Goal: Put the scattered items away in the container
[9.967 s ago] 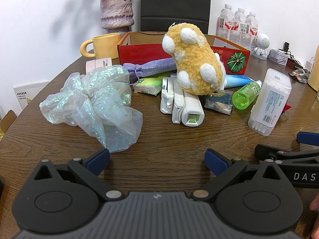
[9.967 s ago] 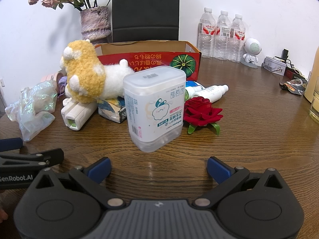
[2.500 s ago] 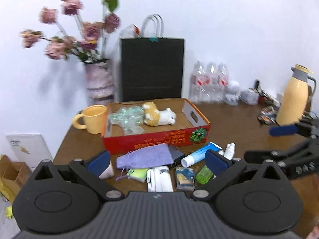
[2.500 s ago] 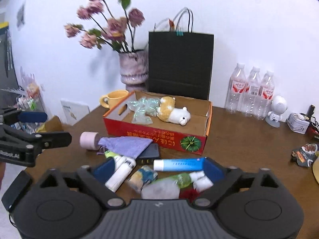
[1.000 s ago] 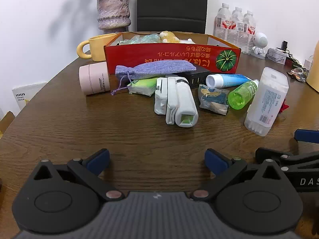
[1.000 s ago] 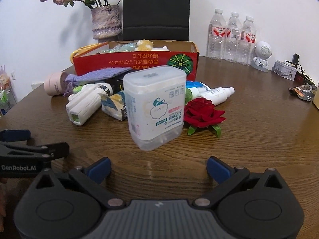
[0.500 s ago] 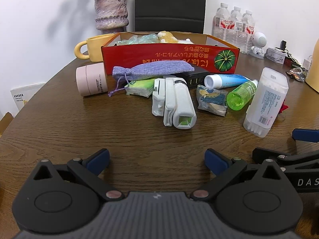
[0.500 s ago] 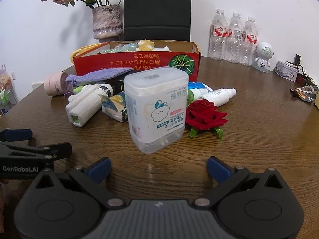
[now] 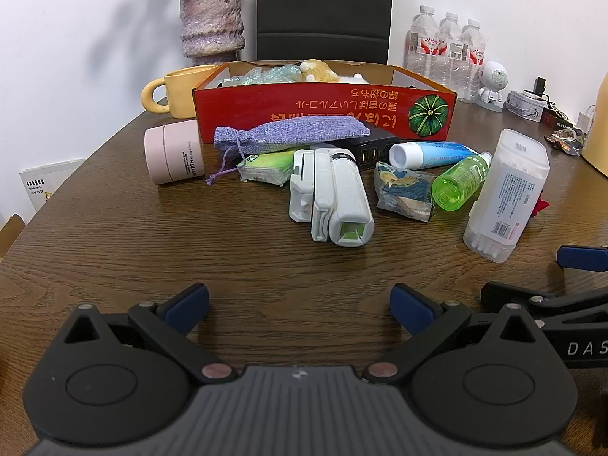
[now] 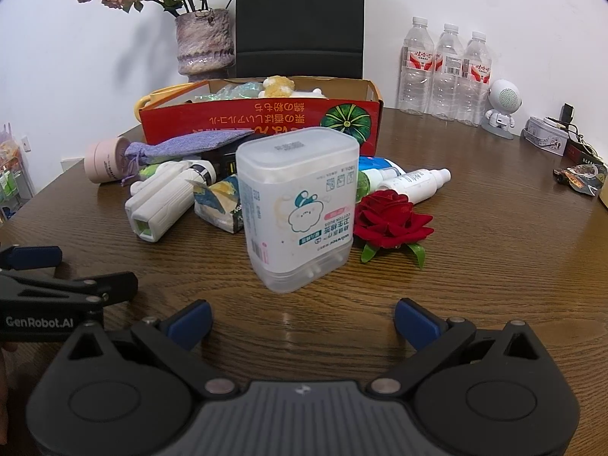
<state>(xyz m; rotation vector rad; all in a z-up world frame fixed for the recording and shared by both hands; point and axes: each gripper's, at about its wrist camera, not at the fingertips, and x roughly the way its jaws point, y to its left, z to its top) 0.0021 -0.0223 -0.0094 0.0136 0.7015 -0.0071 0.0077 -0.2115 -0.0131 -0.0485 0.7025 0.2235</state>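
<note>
The red cardboard box (image 9: 323, 114) (image 10: 262, 123) stands at the back of the table; a yellow plush toy (image 9: 318, 70) and a crinkled iridescent bag (image 9: 266, 75) lie inside it. In front of it lie a purple pouch (image 9: 292, 133), a pink jar (image 9: 174, 155), white clips (image 9: 330, 197), a blue-capped tube (image 9: 429, 152), a green bottle (image 9: 459, 182) and a snack packet (image 9: 402, 190). A clear cotton-bud tub (image 10: 298, 205) stands upright just ahead of my right gripper (image 10: 302, 323), which is open and empty. My left gripper (image 9: 300, 304) is open and empty, short of the clips.
A red fabric rose (image 10: 391, 220) and a white spray bottle (image 10: 414, 182) lie right of the tub. Behind the box are a yellow mug (image 9: 178, 89), a flower vase (image 9: 211, 22), a black bag (image 9: 323, 7), water bottles (image 10: 444, 72) and a small white robot figure (image 10: 501, 108).
Ten seconds ago the plush and the iridescent bag lay on the table; both now lie in the box. In the last second both grippers have crept slightly forward, staying open.
</note>
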